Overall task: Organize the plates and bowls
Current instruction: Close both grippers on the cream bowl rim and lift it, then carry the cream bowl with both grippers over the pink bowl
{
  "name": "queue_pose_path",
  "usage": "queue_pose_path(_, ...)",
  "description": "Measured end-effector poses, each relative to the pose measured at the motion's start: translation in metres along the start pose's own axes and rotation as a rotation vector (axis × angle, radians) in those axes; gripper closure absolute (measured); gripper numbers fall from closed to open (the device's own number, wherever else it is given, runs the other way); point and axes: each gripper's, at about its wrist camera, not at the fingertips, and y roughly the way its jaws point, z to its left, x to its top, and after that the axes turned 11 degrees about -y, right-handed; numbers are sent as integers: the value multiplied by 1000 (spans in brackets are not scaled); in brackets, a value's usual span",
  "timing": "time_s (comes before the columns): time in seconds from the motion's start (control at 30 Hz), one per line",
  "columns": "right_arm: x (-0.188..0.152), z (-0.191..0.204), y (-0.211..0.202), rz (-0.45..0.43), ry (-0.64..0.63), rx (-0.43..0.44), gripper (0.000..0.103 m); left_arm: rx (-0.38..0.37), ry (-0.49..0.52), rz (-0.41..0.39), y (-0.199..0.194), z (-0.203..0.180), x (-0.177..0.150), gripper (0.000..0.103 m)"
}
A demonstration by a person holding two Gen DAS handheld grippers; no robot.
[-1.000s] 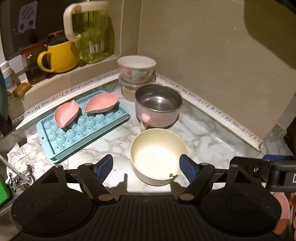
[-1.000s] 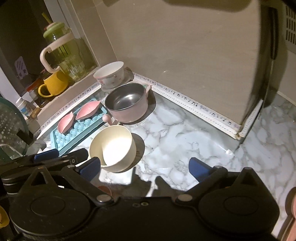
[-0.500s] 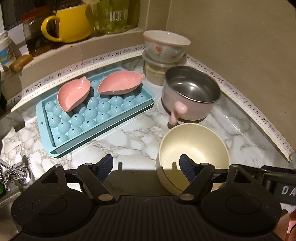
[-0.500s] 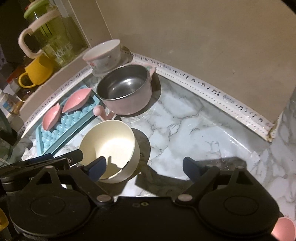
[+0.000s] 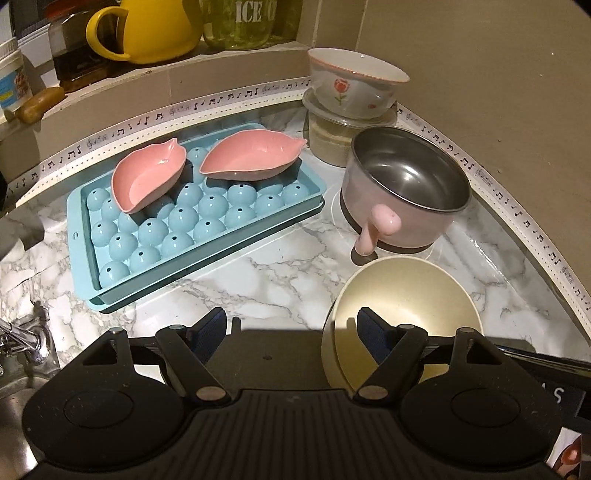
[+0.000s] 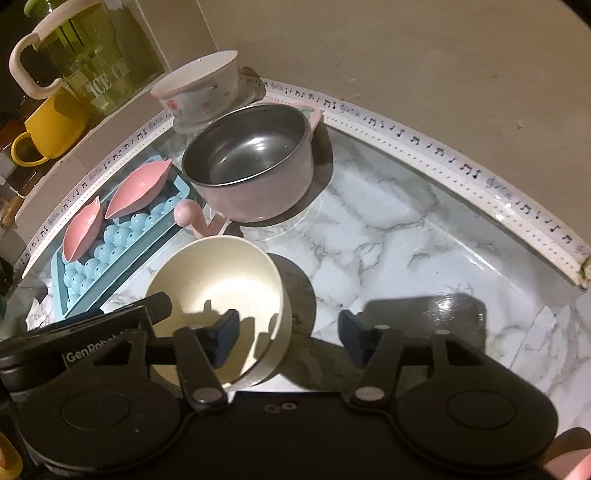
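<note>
The cream bowl (image 6: 218, 291) sat on the marble surface (image 6: 406, 236), just in front of the pink pot (image 6: 255, 166). Both claws had been closing: the right claw (image 6: 288, 332) straddled its near rim, the left claw (image 5: 291, 326) its other side, neither visibly pinching yet. Two pink dishes (image 5: 255, 155) lay on the blue tray (image 5: 310, 184); sorting seemed barely begun.

The green glass jar (image 5: 251, 22) on the ledge carried white capitals reading "ICE" in the left wrist view, and "ICE CR" showed on it in the right wrist view. The left gripper's (image 6: 107, 347) black body bore "GenRobo", cut off, and the white edging strip (image 5: 221, 101) along the counter was printed with black musical notes.
</note>
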Motion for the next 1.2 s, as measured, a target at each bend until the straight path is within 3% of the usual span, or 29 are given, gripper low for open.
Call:
queue_pose_path(0.13, 2, 1, 3, 5, 18, 12, 67, -17, -2, 17, 2, -3, 1, 46)
queue_pose_path(0.2, 2, 2, 4, 12, 15, 10, 69, -26, -3, 29, 2, -4, 1, 60)
queue_pose_path(0.43, 4, 6, 6, 42, 6, 9, 89, -47, 8, 45, 2, -10, -3, 84)
queue_pose_path(0.57, 3, 8, 4, 49, -3, 0, 92, -60, 24, 44, -2, -12, -7, 90)
queue_pose_path(0.9, -1, 5, -15, 41, -18, -10, 93, -76, 57, 56, -26, -19, -19, 90)
queue_pose_path(1.2, -17, -10, -53, 17, -7, -5, 93, -134, 84, 72, -62, -36, -35, 90)
